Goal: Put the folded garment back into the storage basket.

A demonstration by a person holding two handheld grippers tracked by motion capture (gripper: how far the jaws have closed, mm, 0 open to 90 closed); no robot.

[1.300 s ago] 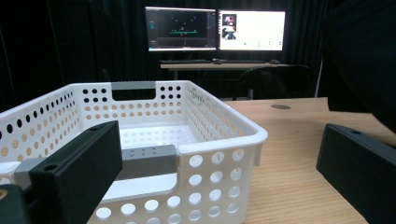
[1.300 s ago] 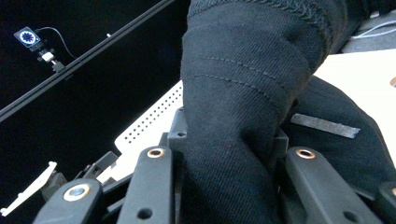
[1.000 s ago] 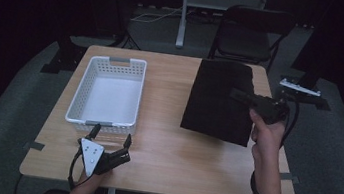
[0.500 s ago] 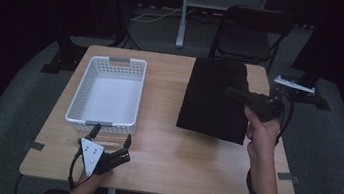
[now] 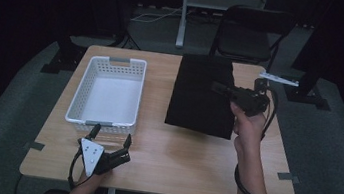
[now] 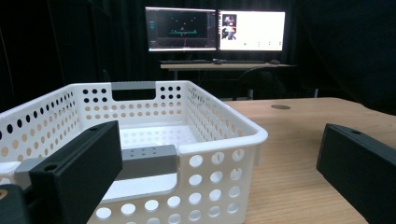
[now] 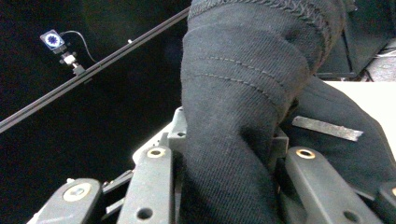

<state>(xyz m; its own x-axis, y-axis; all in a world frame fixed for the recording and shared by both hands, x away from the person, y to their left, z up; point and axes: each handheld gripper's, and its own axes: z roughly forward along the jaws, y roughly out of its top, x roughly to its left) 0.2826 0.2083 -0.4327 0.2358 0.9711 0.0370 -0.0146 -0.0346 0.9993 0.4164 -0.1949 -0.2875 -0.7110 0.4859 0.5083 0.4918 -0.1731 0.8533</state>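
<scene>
Right gripper (image 5: 221,89): black two-jaw tongs, pressed together on a fold of the black woven cloth (image 5: 203,93), held over that cloth's right portion; the right gripper view shows the fabric bunched thick between the jaws, so the pinch reads as a carrying or lifting hold taken near an edge, probably to fold or drag the piece. Left gripper (image 5: 110,137): black two-jaw tongs with a grey three-cornered plate, jaws spread wide and holding nothing, parked at the near left of the light wooden table (image 5: 177,153), just before the white perforated plastic basket (image 5: 104,118); judged to be waiting, aimed at the basket's near wall. Cloth: rectangular, dark, matte, lying mostly flat on the table's right half, well apart from the basket, its far edge near the table's back edge; visible twill weave and rows of stitching along a hemmed edge (image 7: 261,18); soft and thick, likely to sag when raised. Basket: empty, grey handle inserts at both ends.
</scene>
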